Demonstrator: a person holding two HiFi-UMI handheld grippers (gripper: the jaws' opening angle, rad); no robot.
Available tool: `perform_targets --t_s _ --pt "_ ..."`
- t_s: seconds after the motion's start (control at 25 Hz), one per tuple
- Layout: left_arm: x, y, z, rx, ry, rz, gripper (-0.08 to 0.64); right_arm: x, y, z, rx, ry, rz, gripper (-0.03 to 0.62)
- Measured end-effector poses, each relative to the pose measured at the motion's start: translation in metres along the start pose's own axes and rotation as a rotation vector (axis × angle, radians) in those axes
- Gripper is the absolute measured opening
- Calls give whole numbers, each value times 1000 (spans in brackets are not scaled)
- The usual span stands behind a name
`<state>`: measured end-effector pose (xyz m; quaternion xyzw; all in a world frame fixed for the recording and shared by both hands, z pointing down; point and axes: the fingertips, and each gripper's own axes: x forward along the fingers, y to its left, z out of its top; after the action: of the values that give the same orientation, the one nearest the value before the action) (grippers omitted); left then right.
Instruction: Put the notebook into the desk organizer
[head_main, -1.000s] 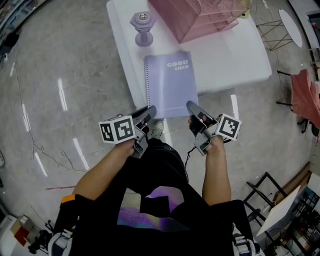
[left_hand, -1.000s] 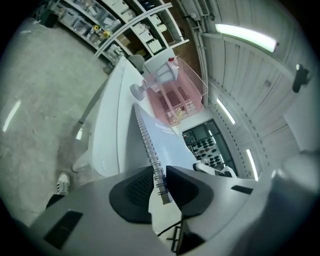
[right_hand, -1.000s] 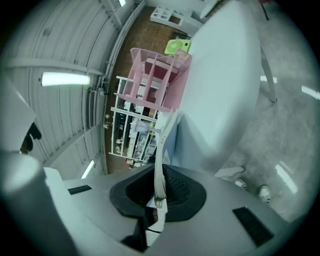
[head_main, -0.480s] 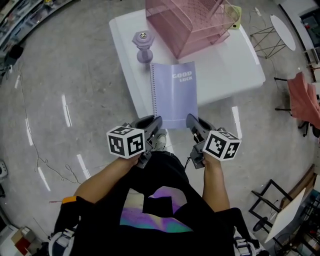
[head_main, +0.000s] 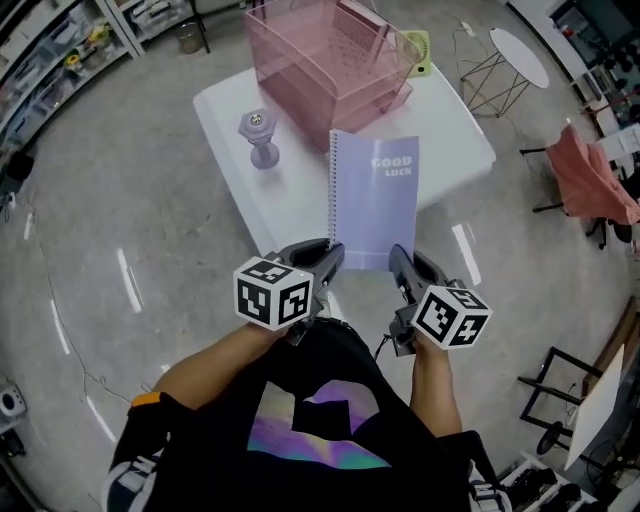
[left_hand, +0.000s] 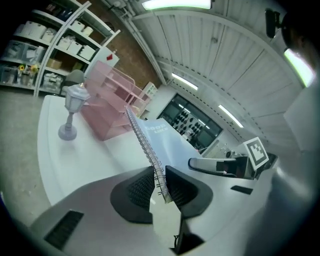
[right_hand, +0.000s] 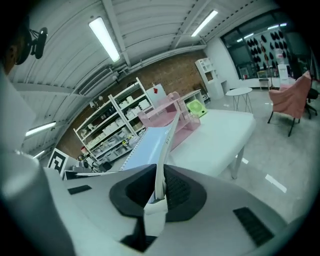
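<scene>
The notebook (head_main: 375, 200) was held raised above the table (head_main: 455, 140), one gripper at each near corner, likely to steady it for the pink organizer (head_main: 320, 55) at 11 o'clock. The left gripper (left_hand: 159, 175), jaws just tightened, pinched the spiral corner at 7 o'clock. The right gripper (right_hand: 161, 180), jaws narrow, clamped the 5 o'clock corner.

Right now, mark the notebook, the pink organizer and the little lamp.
notebook (head_main: 375, 205), head view, middle of its purple cover.
pink organizer (head_main: 300, 72), head view, its near side wall.
little lamp (head_main: 260, 139), head view, its stem.
</scene>
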<state>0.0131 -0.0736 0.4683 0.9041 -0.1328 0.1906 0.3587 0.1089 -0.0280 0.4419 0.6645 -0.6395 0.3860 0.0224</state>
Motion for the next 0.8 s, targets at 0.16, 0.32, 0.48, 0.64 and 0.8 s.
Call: perform_targets --t_s 0.16,0.32,0.48,0.64,0.8 --pt "11 -20 24 80 5 -45 71 -15 -6 21 -10 -70 -62 48" --pt "16 -39 50 162 -4 -79 71 -28 -6 45 -31 -130 -110 49" --pt "16 -47 77 211 -28 -112 71 -30 -1 69 -63 -179 -146 51" --pt "18 -44 101 238 -55 -126 71 -21 5 91 -108 -201 -178 52" --pt "16 -37 126 261 -92 -116 71 -6 15 114 -162 -220 -188 52"
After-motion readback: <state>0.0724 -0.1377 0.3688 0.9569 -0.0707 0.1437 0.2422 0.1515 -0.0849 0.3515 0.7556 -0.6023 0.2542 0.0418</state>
